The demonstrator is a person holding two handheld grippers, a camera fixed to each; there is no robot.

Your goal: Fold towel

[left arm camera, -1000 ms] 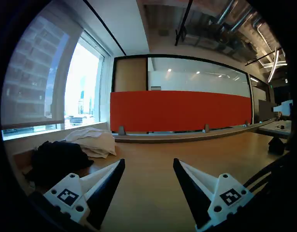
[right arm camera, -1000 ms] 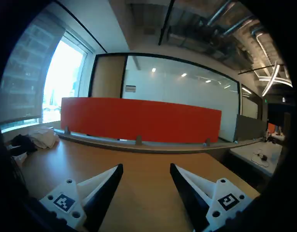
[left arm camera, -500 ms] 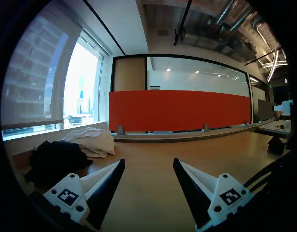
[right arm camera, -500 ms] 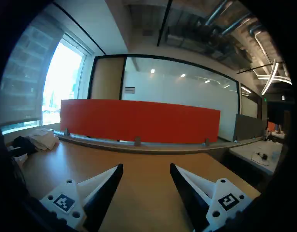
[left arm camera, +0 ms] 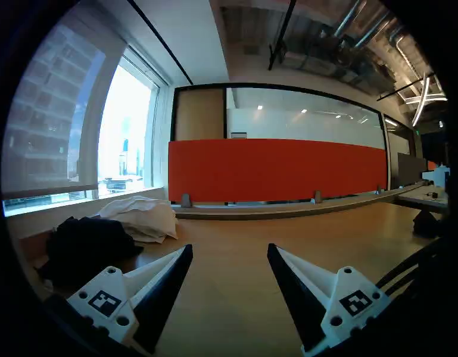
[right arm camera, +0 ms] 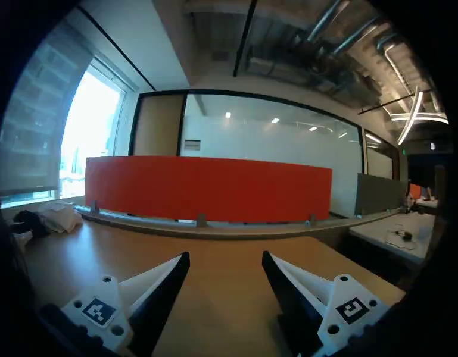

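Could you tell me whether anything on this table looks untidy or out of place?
Only the cloths: a white towel lies crumpled, not folded, at the window end of the table, with a black cloth bunched beside it. Nothing looks spilled or damaged.

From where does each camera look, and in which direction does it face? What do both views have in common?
Left gripper view: rides on the left gripper, low over the wooden desk, and faces the orange divider. Its own open fingers show at the bottom.
Right gripper view: rides on the right gripper, also low over the desk and facing the divider. Its own open fingers show at the bottom.
Shared: desk, divider, window, crumpled white cloth, black cloth.
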